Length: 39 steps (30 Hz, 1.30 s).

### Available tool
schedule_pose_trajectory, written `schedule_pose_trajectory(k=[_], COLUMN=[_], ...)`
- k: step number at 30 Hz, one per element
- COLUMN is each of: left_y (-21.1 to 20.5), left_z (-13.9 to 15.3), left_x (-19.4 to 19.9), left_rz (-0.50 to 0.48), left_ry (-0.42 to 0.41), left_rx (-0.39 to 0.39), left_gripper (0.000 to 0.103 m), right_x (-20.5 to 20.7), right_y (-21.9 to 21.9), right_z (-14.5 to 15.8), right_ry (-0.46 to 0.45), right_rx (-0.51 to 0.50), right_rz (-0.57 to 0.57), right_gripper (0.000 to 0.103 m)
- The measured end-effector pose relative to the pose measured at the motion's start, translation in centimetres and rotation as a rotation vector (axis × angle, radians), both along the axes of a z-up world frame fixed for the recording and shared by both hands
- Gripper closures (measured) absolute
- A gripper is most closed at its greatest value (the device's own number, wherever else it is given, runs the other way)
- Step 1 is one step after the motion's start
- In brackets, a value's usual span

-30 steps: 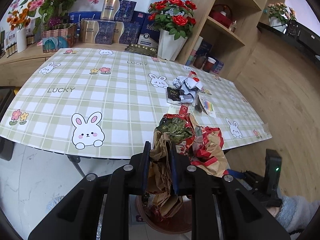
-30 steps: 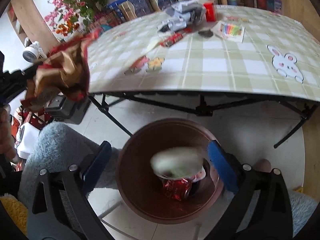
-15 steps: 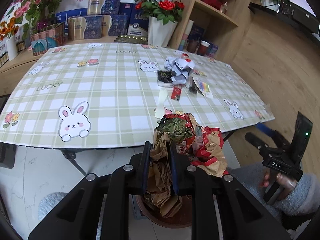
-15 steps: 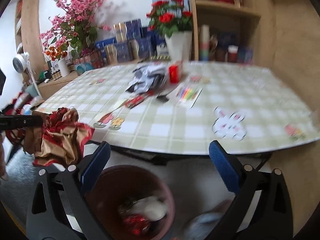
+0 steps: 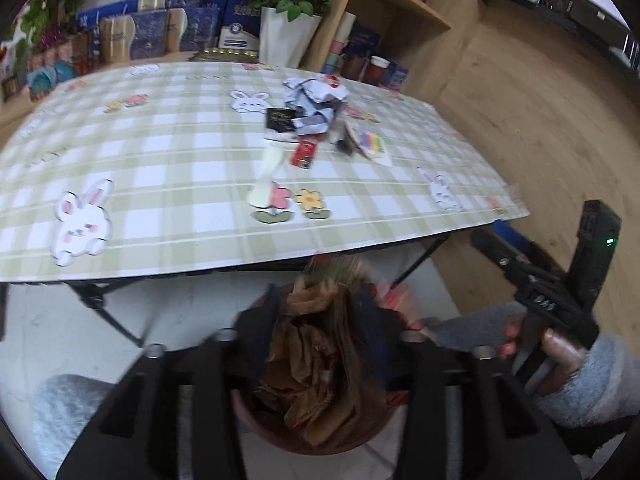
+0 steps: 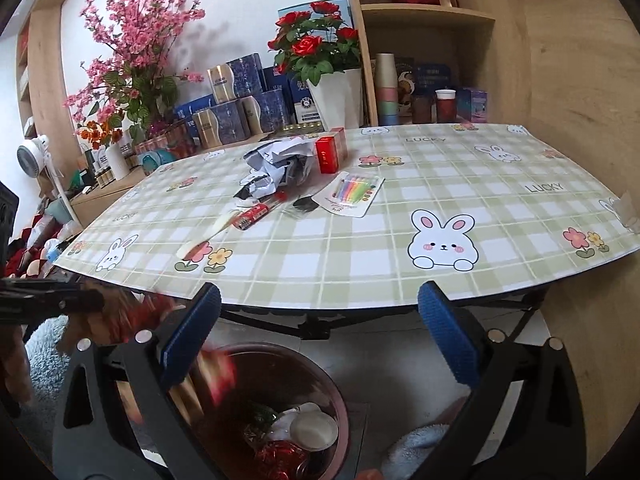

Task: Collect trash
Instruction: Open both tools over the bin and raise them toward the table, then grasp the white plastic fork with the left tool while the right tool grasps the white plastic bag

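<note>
My left gripper [image 5: 320, 316] holds a crumpled brown and red paper bag [image 5: 316, 356] right over the brown trash bin [image 5: 320, 440]; the jaws look wider apart and blurred, so the hold is unclear. My right gripper [image 6: 320, 340] is open and empty, above the bin [image 6: 280, 420], which holds a white cup and red wrappers. On the checked table [image 6: 400, 216] lie crumpled white paper [image 6: 276, 160], a red box [image 6: 330, 152], a red wrapper [image 6: 256, 214] and a coloured card [image 6: 352, 192].
A white pot of red roses [image 6: 336, 96], blue boxes [image 6: 240, 112] and pink blossom [image 6: 132, 60] stand behind the table. Wooden shelves [image 6: 424, 16] rise at the back right. Black table legs [image 6: 312, 328] run just behind the bin.
The left gripper dropped lower over the bin with the paper bag, and its jaws spread. The right gripper tilted up from the bin toward the table.
</note>
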<state>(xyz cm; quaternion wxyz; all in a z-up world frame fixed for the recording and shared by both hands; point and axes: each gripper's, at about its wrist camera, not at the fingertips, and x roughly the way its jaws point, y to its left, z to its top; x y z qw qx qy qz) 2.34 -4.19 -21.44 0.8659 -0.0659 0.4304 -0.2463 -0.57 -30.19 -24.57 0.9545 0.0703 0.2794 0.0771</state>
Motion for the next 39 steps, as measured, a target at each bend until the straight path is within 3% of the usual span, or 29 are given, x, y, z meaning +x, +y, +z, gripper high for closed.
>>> schedule_pose_trajectory(k=[2, 9, 12, 19, 23, 29, 32, 39], left_y=[0.2, 2.6, 4.1, 5.4, 4.8, 2.6, 1.2, -1.8], left_z=[0.1, 1.8, 2.0, 2.2, 2.3, 1.6, 0.7, -1.1], left_x=[-0.3, -0.8, -0.6, 0.5, 1.2, 4.0, 6.4, 11.7], left_rz=[0.020, 0.166, 0.218, 0.240, 0.206, 0.144, 0.117, 0.052], left_ry=[-0.024, -0.145, -0.154, -0.157, -0.190, -0.161, -0.115, -0.116], left_rx=[-0.021, 0.041, 0.042, 0.052, 0.095, 0.196, 0.228, 0.302], left_gripper=[0.034, 0.012, 0.011, 0.011, 0.011, 0.011, 0.011, 0.012], right_x=[-0.1, -0.3, -0.3, 0.1, 0.4, 1.3, 2.2, 4.1], right_y=[0.1, 0.1, 0.3, 1.4, 2.1, 2.1, 1.6, 0.3], right_z=[0.0, -0.1, -0.1, -0.1, -0.2, -0.4, -0.3, 0.9], right_ry=[-0.001, -0.012, -0.021, -0.027, -0.013, 0.017, 0.058, 0.081], right_rx=[0.006, 0.030, 0.042, 0.055, 0.056, 0.041, 0.041, -0.006], right_rz=[0.002, 0.009, 0.015, 0.062, 0.086, 0.022, -0.018, -0.064], right_gripper=[0.006, 0.006, 0.006, 0.006, 0.006, 0.006, 0.006, 0.006])
